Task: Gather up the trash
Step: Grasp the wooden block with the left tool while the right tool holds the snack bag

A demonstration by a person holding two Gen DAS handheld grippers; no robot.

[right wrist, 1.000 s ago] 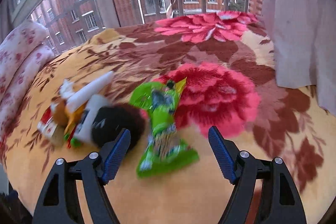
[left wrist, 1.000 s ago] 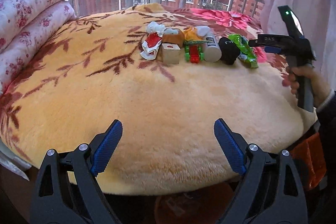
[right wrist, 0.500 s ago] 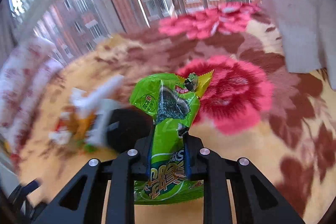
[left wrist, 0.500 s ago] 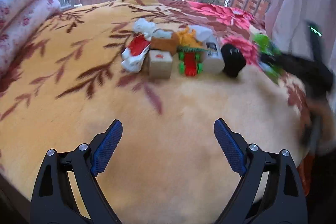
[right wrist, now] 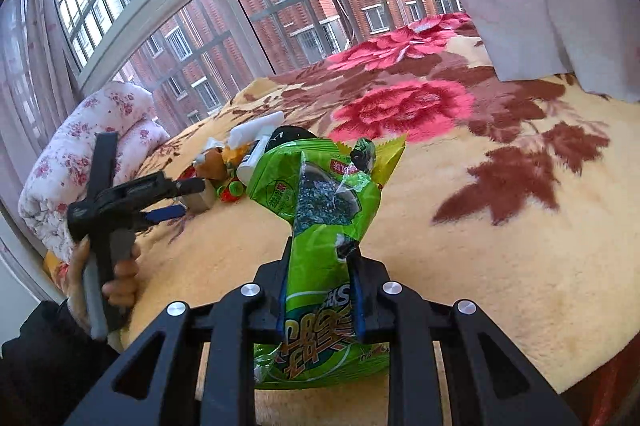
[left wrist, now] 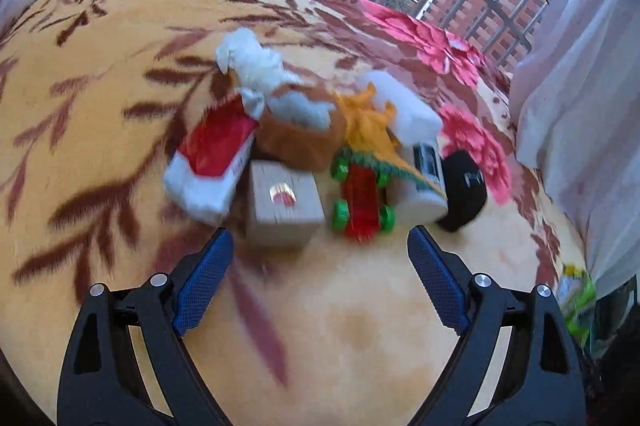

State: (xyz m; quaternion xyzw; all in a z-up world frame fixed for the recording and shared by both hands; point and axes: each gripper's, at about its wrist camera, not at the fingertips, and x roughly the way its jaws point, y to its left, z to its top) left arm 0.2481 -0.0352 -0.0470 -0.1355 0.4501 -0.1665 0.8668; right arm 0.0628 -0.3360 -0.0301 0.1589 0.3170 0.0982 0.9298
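Two tongs over floral blanket point(left wrist: 100, 74): left tongs point(left wrist: 320, 278) apart, right tongs point(right wrist: 320, 286) clamped on green snack bag point(right wrist: 324, 210).

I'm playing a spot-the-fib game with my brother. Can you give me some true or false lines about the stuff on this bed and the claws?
1. The right claw is pinching a green snack bag. True.
2. The left claw is holding the toy car. False: it is open and empty, short of the pile.
3. The toy car is red with green wheels. True.
4. The blanket is plain blue. False: it is yellow with red flowers and brown leaves.
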